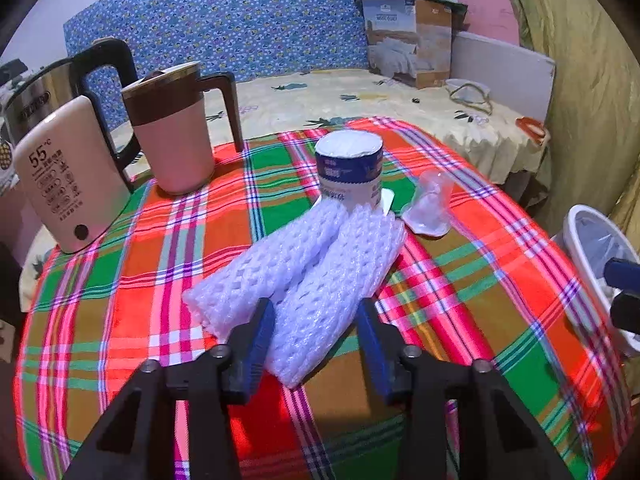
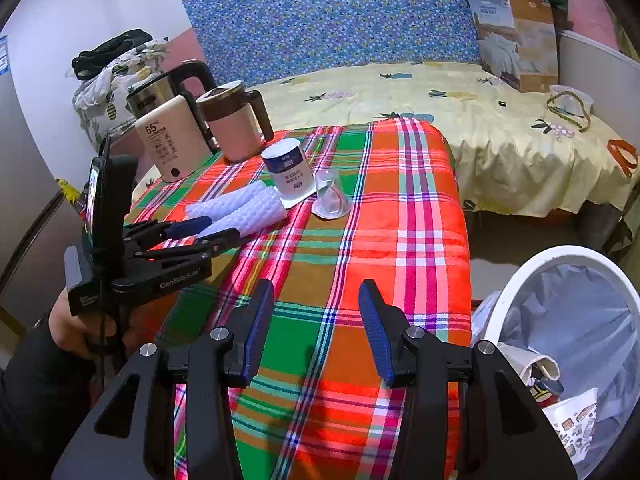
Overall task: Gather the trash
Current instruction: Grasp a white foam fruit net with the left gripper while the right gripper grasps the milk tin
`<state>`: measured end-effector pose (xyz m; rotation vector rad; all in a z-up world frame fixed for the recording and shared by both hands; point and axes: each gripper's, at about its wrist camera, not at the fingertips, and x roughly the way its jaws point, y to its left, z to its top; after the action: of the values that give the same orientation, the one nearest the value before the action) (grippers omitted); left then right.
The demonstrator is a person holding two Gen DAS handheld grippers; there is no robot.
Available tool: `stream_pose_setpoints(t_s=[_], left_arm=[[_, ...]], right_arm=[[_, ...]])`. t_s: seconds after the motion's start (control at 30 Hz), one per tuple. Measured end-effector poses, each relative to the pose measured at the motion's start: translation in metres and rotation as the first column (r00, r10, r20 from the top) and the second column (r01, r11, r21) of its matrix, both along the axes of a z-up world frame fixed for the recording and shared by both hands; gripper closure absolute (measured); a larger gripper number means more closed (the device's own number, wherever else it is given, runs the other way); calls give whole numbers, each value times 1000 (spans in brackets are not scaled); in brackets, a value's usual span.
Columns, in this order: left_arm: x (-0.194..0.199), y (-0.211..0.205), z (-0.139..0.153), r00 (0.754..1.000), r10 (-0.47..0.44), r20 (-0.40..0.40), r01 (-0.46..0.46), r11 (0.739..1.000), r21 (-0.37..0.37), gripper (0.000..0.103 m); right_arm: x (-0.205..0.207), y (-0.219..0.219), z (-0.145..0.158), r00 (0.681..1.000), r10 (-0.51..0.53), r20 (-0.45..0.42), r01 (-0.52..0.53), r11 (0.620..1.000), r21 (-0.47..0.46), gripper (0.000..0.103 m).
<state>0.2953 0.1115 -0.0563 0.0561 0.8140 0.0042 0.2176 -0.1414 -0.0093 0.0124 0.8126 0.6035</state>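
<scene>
While the left gripper [image 1: 316,344] sits low over the plaid table [image 1: 500,280], its jaws stand spread, straddling the near end of the right-hand foam net sleeve [image 1: 340,280]; contact with the pads cannot be told. A second foam sleeve [image 1: 260,268] lies just beside it, touching along its side. Both sleeves lie flat, long axes running from the gripper away toward the yogurt cup [image 1: 350,168]; their far ends reach the cup's base. The cup stands upright. A crumpled clear plastic cup [image 1: 430,204] lies tipped just right of it.

Farther left stand a pink jug [image 1: 176,136], a cream kettle [image 1: 68,176] and a steel kettle [image 1: 36,100], well apart from the sleeves.

The right gripper [image 2: 316,332] hovers over the table's near part, released, nothing between its fingers. The white trash bin [image 2: 560,264] stands beside the table at right, lined with a bag, with scraps inside.
</scene>
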Motion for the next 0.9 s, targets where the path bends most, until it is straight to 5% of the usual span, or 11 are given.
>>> stream_pose_setpoints(t_s=[0.1,0.27,0.43,0.9], left_arm=[[-10,-1,4,1000,8,14,-8,1000,-20,84],[-40,4,16,998,33,46,-26,989,-146,92],[-66,16,24,993,85,79,-61,963,-261,93],[-75,74,39,946,298,129,-244,915,-321,93]], right_arm=[[-3,-2,2,1000,-1,-1,1,1000,5,57],[-3,-1,5,1000,-2,8,2,1000,4,57],[-3,5,8,1000,0,22,0,1000,-1,57],[36,71,7,993,64,96,-56,995,-84,57]])
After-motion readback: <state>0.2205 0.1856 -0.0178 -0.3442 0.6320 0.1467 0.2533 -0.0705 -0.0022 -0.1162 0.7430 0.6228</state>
